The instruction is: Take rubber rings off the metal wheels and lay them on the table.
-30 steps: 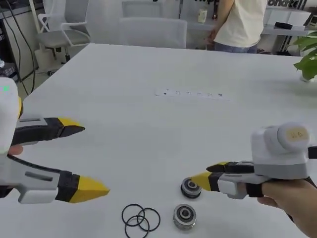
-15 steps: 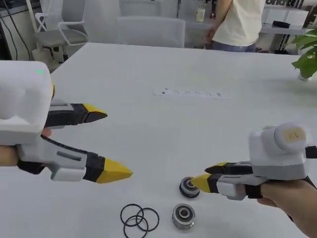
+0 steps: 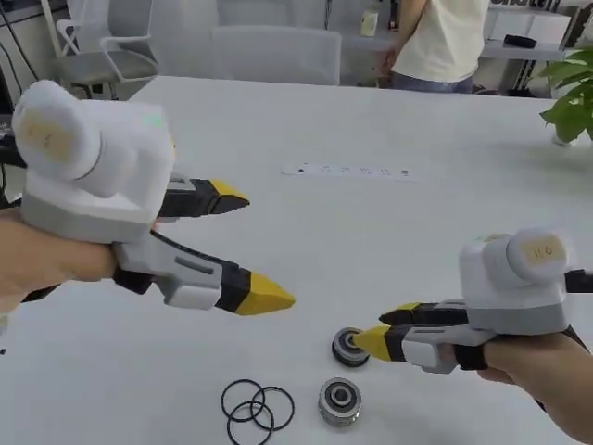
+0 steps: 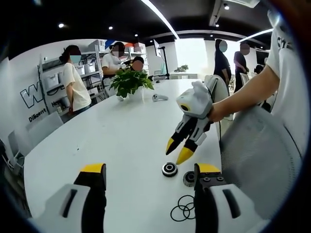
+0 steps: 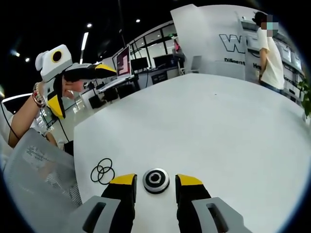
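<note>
Two flat wheels beside loose rings

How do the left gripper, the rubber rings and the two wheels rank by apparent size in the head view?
Left gripper, though nearness enlarges it
rubber rings as a cluster
front wheel and back wheel: alike, unranked

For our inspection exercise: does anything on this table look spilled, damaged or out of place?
Nothing stands out. Three rings lie flat, overlapping, on the table; two wheels lie flat nearby, no damage visible.
</note>
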`<state>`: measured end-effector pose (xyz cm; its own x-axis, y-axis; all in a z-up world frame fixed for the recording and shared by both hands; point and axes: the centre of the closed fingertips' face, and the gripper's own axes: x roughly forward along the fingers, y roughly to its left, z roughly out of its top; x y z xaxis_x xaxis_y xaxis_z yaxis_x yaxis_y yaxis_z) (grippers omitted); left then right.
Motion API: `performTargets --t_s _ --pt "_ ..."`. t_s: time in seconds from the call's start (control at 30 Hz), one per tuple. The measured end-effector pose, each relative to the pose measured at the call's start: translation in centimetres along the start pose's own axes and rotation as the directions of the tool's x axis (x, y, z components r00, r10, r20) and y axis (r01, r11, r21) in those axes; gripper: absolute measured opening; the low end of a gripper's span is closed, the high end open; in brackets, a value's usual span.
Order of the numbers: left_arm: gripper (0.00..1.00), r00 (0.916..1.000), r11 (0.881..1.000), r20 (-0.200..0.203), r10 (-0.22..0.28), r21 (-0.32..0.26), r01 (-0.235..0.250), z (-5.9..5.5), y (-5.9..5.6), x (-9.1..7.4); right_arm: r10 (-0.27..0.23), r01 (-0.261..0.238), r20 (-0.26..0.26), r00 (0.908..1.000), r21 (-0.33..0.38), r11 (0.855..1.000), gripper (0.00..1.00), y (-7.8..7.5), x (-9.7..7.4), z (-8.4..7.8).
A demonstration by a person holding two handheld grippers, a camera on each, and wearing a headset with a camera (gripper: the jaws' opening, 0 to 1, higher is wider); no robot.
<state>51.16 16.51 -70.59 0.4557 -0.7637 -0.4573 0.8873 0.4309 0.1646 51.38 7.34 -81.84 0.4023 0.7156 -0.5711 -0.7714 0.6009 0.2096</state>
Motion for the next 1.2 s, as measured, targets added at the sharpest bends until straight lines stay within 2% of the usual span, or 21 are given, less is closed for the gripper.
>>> performTargets --t_s 0.23,0.5,0.67,0.77,0.87,0.93,1.03,1.2 --pt "0.7 0.9987 0.998 -0.021 -0.046 0.03 0.046 0.1 -0.9 1.7 0.001 -0.001 -0.007 1.0 0.0 1.0 0.29 0.0 0.0 -0.2" --pt "0.7 0.998 0.997 0.004 -0.063 0.047 0.063 1.3 -0.9 3.8 0.001 -0.001 -0.008 1.0 -0.002 1.0 0.3 0.1 0.0 -0.2" --pt "0.7 0.9977 0.997 0.018 -0.066 0.041 0.065 1.3 -0.9 4.9 0.0 0.0 -0.013 0.9999 0.0 1.0 0.3 0.0 0.1 -0.3" --pt "0.7 0.998 0.998 0.026 -0.057 0.027 0.057 0.6 -1.1 5.7 -0.003 0.003 -0.014 0.9999 -0.001 1.0 0.3 -0.1 0.0 -0.4" --pt "0.63 0.9977 0.998 0.031 -0.059 0.011 0.059 -0.5 -1.5 6.3 -0.006 0.006 -0.013 0.9999 0.005 1.0 0.3 -0.2 0.0 -0.4" --pt "0.57 0.9975 0.998 0.02 -0.068 -0.011 0.068 -1.5 -1.9 6.7 -0.009 0.009 -0.018 0.9998 0.007 1.0 0.3 -0.3 0.0 -0.5" --pt "0.57 0.9953 0.995 -0.011 -0.097 -0.032 0.096 -3.0 -2.7 7.3 -0.01 0.01 -0.021 0.9997 0.008 1.0 0.3 -0.3 0.0 -0.7" --pt "0.54 0.9918 0.992 -0.037 -0.122 -0.024 0.122 -3.9 -3.7 8.1 0.003 -0.003 -0.022 0.9997 0.01 1.0 0.29 -0.1 0.2 -0.9"
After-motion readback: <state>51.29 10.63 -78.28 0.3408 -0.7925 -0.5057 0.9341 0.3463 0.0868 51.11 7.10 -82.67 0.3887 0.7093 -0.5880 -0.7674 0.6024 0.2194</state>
